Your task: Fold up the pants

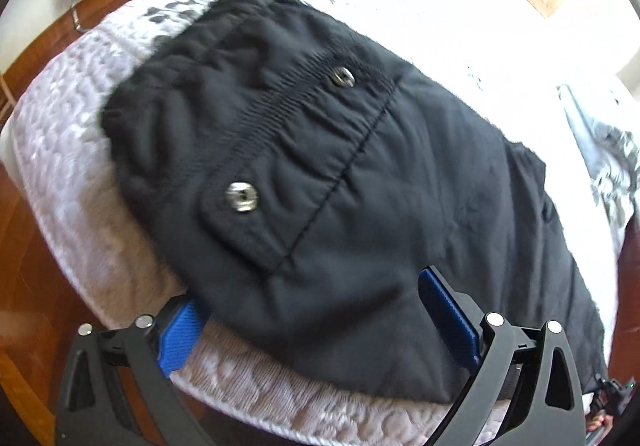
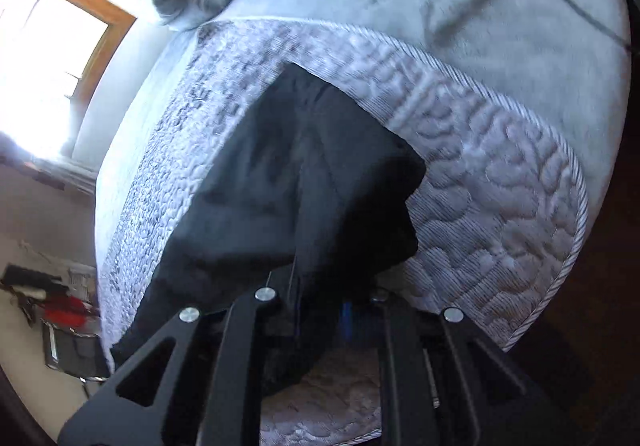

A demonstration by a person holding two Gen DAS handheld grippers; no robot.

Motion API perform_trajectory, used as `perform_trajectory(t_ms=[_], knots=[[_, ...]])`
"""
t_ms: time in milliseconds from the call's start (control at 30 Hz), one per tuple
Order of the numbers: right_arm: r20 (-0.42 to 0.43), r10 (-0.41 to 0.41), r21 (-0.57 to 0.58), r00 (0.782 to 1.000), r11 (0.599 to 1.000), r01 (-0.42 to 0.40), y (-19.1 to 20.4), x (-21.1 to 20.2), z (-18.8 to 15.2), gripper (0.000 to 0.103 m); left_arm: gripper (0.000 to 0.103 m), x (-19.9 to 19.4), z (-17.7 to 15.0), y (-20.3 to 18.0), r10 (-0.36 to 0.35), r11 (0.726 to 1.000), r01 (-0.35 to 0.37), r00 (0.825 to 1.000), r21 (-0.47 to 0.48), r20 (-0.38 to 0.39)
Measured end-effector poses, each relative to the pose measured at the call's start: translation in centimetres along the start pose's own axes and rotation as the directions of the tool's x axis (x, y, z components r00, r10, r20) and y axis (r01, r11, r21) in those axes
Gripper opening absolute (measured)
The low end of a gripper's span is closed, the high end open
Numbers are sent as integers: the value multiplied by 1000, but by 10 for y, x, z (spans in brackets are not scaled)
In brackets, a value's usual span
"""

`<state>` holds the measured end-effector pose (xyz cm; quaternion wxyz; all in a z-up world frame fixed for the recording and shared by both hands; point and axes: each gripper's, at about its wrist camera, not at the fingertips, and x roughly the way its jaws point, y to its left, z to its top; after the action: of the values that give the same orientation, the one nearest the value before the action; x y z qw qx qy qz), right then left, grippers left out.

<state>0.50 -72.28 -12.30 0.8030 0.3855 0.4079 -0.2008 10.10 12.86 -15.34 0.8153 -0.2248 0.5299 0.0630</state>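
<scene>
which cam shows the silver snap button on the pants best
The left wrist view: the snap button sits in plain sight on the waistband of the black pants. The right wrist view shows only dark bunched fabric, no button visible.

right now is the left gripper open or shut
Open: the left gripper has its blue fingers spread wide on either side of the black pants' near edge, not pinching the cloth.
</scene>
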Motion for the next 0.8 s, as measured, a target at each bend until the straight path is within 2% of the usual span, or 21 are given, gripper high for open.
perform_trajectory(t_ms=[67,133,200,333,467,567,700,800], knots=[[48,-3,-72,999,997,6,26,-14,-3,12,99,-13,-2,8,-24,999,24,999,-21,22],[94,22,-137,995,991,-9,52,-27,-5,12,99,-26,-3,11,-46,998,48,998,-36,48],[133,64,-225,989,974,-33,86,-42,-12,12,99,-40,-19,6,-64,997,67,996,-46,61],[159,156,-422,975,903,-76,166,-65,-36,13,99,-59,-24,12,-118,990,123,990,-62,78],[113,236,-563,965,816,-134,231,-72,-70,13,99,-75,-33,20,-160,984,166,983,-62,90],[66,262,-655,963,739,-157,273,-68,-99,13,99,-83,-40,26,-171,982,177,981,-62,96],[-15,267,-742,964,643,-190,310,-62,-142,13,99,-87,-43,31,-176,980,184,979,-77,101],[-67,228,-782,971,593,-193,329,-46,-175,13,99,-86,-42,38,-176,978,186,979,-91,107]])
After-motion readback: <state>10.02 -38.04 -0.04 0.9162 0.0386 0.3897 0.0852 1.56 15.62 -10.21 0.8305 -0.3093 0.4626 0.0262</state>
